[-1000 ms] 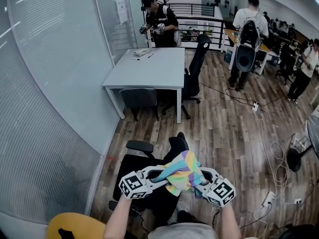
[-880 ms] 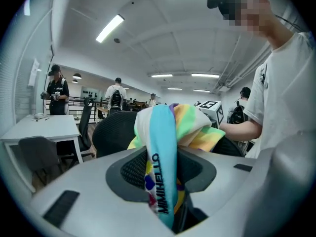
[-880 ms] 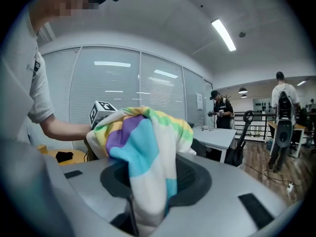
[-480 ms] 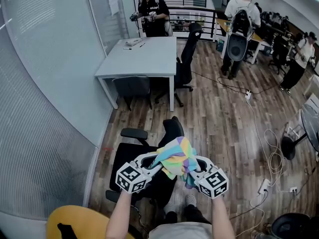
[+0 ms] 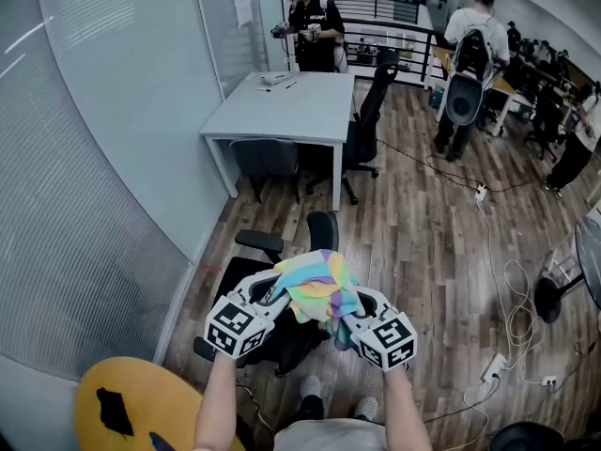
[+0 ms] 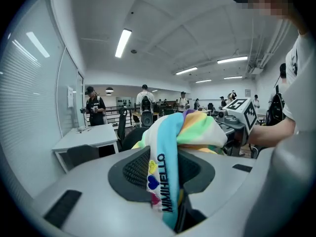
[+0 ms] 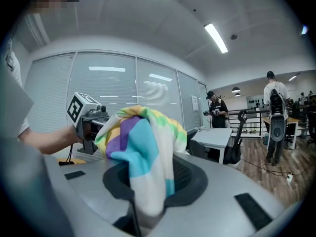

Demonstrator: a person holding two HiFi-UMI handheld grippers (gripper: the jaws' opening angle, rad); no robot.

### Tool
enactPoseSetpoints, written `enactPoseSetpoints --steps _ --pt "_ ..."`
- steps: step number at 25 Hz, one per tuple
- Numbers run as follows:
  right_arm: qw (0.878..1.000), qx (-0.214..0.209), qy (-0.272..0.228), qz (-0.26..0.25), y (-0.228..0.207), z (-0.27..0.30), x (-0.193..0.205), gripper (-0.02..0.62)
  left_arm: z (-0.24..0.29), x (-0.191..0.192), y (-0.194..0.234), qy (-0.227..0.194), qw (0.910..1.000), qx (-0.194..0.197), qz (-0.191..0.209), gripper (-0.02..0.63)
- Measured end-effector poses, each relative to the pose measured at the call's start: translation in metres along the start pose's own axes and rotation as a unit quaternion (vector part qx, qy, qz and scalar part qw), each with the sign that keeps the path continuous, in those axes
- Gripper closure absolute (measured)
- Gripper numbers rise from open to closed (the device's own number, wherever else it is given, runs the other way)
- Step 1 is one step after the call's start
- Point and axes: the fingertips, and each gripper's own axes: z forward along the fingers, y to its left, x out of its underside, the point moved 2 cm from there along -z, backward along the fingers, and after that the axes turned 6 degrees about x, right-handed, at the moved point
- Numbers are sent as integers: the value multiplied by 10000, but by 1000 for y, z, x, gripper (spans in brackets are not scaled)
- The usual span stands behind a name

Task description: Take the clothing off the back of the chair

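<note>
A pastel rainbow-striped garment (image 5: 316, 286) hangs bunched between my two grippers, above the black office chair (image 5: 282, 318). It is lifted off the chair's backrest (image 5: 322, 230), which stands just beyond it. My left gripper (image 5: 280, 292) is shut on the garment's left edge; in the left gripper view the cloth (image 6: 170, 154) is pinched in the jaws, printed band showing. My right gripper (image 5: 349, 310) is shut on the right edge, and the cloth (image 7: 143, 157) fills its jaws in the right gripper view.
A white desk (image 5: 286, 106) with two dark chairs stands ahead by the glass wall (image 5: 113, 139). People stand at the back (image 5: 310, 26) and right (image 5: 468, 64). Cables and a power strip (image 5: 507, 327) lie on the wood floor at right. A yellow seat (image 5: 131, 412) is at lower left.
Both grippers have risen with the garment, lifting it clear of the backrest, which now shows beyond the cloth. The garment is bunched tighter between them.
</note>
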Motion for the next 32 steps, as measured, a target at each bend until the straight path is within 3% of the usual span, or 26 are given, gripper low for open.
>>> enactPoseSetpoints --steps 7,12,21,32 --pt "9982 -344 -484 -112 13 -28 -28 485 -29 -31 -31 -138 9978 -611 218 474" --pt "9950 -497 -866 -55 20 -55 -46 486 -48 -54 -63 -280 9961 -774 330 474" --pt "9901 -308 -1367 108 4 -122 -61 485 -40 -81 -135 -664 9969 -402 120 474" --pt "9924 463 -1086 346 -63 -205 -7 483 41 -65 -217 -760 9958 392 -318 474"
